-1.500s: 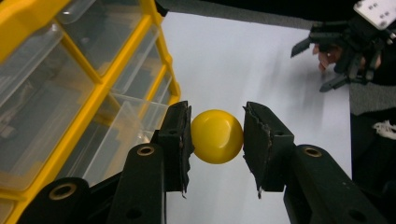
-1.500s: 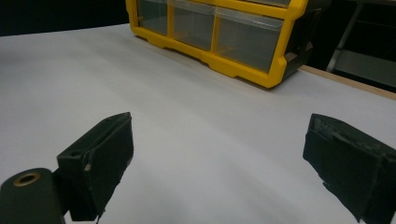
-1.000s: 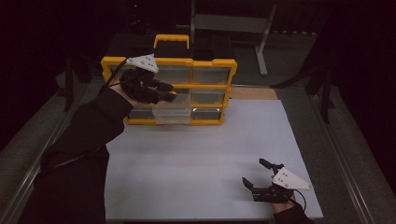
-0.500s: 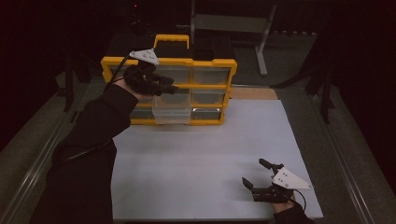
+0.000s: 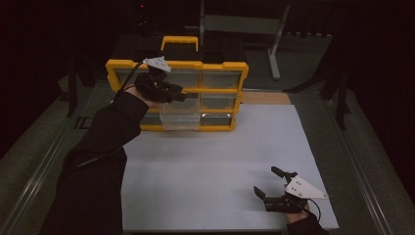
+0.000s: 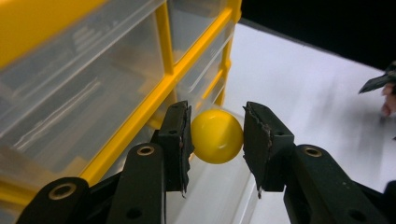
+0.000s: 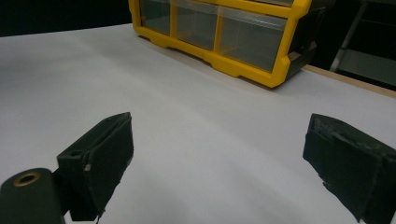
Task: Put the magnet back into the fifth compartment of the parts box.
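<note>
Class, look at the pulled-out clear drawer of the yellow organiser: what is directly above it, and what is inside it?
Above the clear drawer the left gripper holds a yellow ball between its pads. The drawer's visible part looks empty; the jaws and ball cover the rest of it.

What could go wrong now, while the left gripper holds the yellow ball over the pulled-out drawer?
1. The left gripper pinches the round yellow ball by its sides alone, so it might slip out early.
2. The open clear drawer is narrow; a ball let go off-centre may bounce off its rim onto the white sheet and roll away.
3. The jaws are close to the yellow organizer and could bump its frame.
</note>
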A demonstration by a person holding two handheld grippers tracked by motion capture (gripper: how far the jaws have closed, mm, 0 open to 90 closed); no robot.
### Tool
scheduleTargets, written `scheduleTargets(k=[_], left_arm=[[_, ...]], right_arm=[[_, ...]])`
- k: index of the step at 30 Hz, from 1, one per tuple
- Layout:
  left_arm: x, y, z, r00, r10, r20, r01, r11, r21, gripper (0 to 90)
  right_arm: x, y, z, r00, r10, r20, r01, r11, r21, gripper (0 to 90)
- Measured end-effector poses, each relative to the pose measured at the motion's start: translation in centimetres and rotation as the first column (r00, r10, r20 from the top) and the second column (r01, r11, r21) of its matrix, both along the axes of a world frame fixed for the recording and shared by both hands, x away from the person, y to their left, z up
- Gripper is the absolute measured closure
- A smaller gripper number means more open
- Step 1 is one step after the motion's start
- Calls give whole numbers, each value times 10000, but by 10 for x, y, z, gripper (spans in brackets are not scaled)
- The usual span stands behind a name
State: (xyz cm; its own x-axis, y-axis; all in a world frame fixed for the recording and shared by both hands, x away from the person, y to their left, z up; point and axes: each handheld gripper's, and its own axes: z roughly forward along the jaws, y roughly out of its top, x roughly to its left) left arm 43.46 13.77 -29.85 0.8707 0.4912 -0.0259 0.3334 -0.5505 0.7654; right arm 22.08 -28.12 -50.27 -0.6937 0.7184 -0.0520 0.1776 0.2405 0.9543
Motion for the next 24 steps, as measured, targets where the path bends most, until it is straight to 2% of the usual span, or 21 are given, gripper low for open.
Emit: scheduleTargets(k=[9, 10, 15, 24], left_arm=[[3, 4, -14, 9991, 204, -373, -199, 9997, 153, 625], [4, 3, -15, 9989, 206, -426, -194, 9994, 293, 625], [7, 2, -22, 9975, 325, -624, -300, 9987, 403, 624], [11, -3, -29, 9940, 428, -1002, -335, 9951, 930, 624]], right_arm=[[0, 0, 0, 10000, 13, 12, -13, 10000, -32, 87], [0, 0, 0, 10000, 13, 26, -13, 10000, -42, 87], [0, 0, 0, 10000, -17, 9, 17, 10000, -23, 87], [0, 0, 0, 10000, -40, 35, 40, 10000, -27, 87]])
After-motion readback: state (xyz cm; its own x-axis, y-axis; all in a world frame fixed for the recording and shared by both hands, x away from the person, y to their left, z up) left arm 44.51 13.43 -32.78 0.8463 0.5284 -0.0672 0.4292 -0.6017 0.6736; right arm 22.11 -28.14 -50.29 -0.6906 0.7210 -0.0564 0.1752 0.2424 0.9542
